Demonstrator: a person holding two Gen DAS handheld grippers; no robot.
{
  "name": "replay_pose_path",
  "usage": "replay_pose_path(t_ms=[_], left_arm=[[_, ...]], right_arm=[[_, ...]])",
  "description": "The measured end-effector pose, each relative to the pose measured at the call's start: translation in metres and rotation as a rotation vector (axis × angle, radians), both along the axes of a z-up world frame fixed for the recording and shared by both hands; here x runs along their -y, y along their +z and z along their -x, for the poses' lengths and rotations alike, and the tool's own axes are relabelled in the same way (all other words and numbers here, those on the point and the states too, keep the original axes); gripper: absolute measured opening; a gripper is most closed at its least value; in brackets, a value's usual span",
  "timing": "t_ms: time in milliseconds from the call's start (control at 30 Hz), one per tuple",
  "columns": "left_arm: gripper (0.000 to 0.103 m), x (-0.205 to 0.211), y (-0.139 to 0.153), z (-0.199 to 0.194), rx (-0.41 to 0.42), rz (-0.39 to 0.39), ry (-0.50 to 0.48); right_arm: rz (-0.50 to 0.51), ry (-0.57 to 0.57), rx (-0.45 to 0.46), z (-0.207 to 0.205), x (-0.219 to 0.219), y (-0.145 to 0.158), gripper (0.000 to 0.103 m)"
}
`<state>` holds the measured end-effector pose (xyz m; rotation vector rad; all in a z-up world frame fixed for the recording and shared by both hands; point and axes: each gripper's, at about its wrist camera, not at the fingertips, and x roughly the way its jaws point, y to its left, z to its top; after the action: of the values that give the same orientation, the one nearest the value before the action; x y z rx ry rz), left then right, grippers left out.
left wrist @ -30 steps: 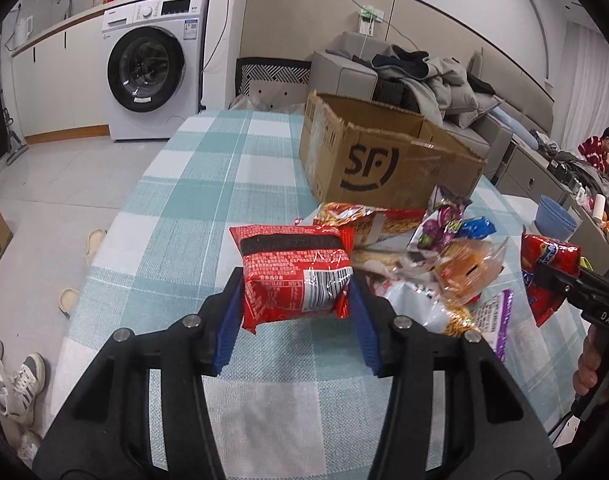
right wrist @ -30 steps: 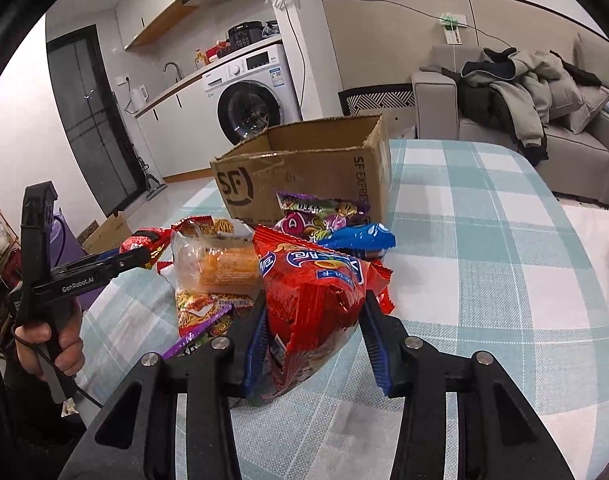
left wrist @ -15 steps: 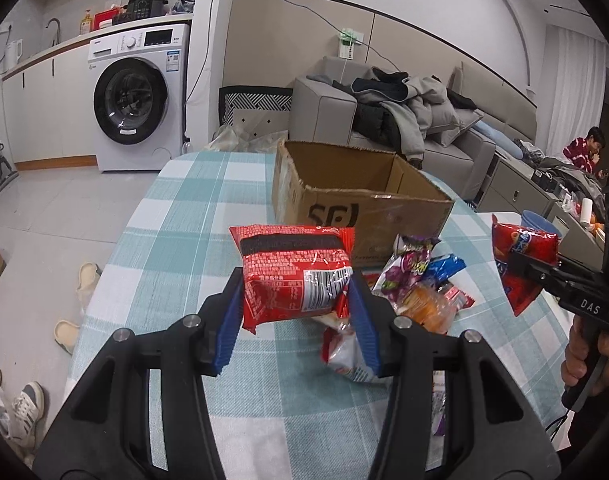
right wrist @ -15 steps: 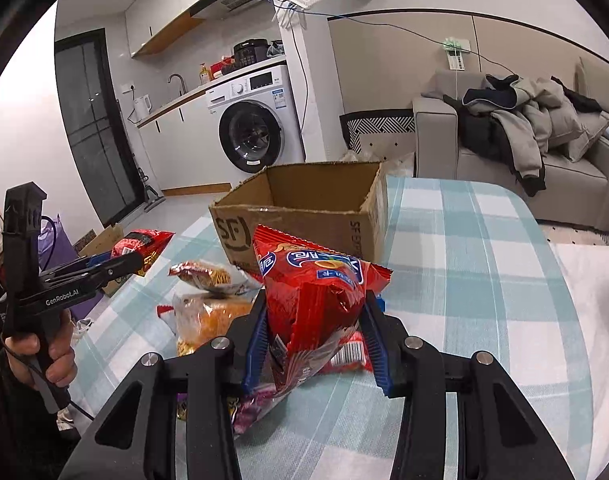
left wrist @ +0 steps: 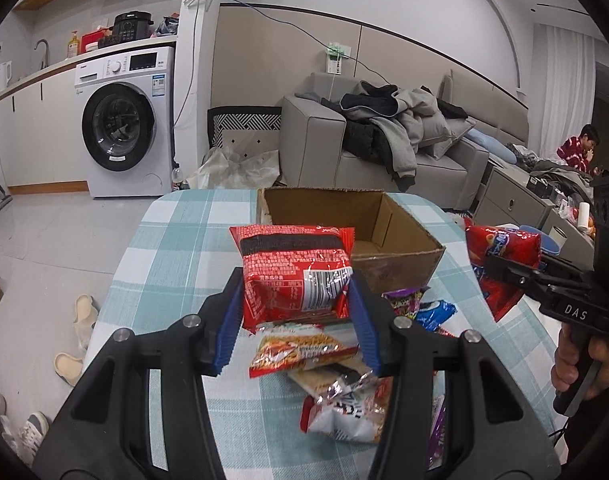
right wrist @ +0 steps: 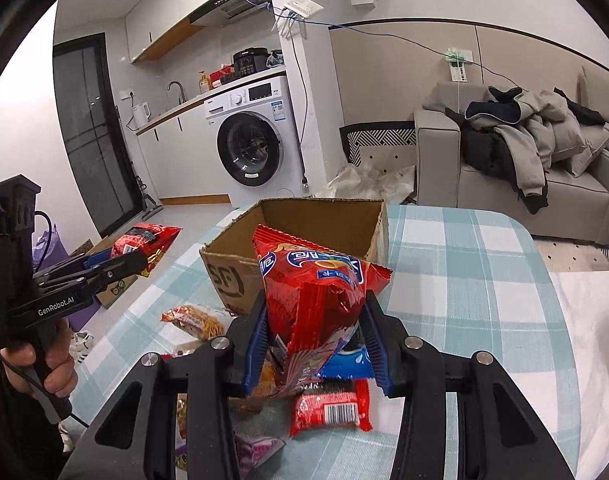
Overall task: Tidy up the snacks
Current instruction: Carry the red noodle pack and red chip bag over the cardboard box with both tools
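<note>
My left gripper (left wrist: 294, 320) is shut on a red noodle packet (left wrist: 294, 272), held in the air above the snack pile. My right gripper (right wrist: 316, 344) is shut on a red chip bag with a blue logo (right wrist: 316, 292), also lifted. That chip bag (left wrist: 500, 256) shows in the left wrist view at the right, and the noodle packet (right wrist: 144, 242) in the right wrist view at the left. An open cardboard box (left wrist: 356, 232) stands on the checked table just beyond both packets; its inside looks bare. Loose snack packets (left wrist: 304, 350) lie below the grippers.
The teal checked tablecloth (right wrist: 464, 280) stretches right of the box (right wrist: 296, 236). More packets (right wrist: 330, 408) lie under the right gripper. A washing machine (left wrist: 124, 120), a sofa with piled clothes (left wrist: 384, 136) and shoes on the floor (left wrist: 76, 336) are behind. A person sits at far right (left wrist: 580, 152).
Both grippers have risen with their packets and come closer to the box, whose open top now shows. The pile on the table has dropped lower in both views.
</note>
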<state>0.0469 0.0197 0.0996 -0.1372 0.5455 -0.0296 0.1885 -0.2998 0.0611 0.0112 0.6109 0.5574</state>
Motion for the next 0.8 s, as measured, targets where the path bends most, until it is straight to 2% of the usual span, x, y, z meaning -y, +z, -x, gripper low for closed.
replay_pose_path(t_ms=[433,800], left_arm=[[0.047,0.010,0.014,-0.040,-0.015,0.005,-0.040],[0.047,0.018,0.015,-0.095,-0.035,-0.017,-0.054]], right_arm=[[-0.004,-0.001,-0.018,-0.042,-0.018,0.006,0.044],[0.014,0.001,-0.039,-0.075,-0.031,-0.001,0.044]])
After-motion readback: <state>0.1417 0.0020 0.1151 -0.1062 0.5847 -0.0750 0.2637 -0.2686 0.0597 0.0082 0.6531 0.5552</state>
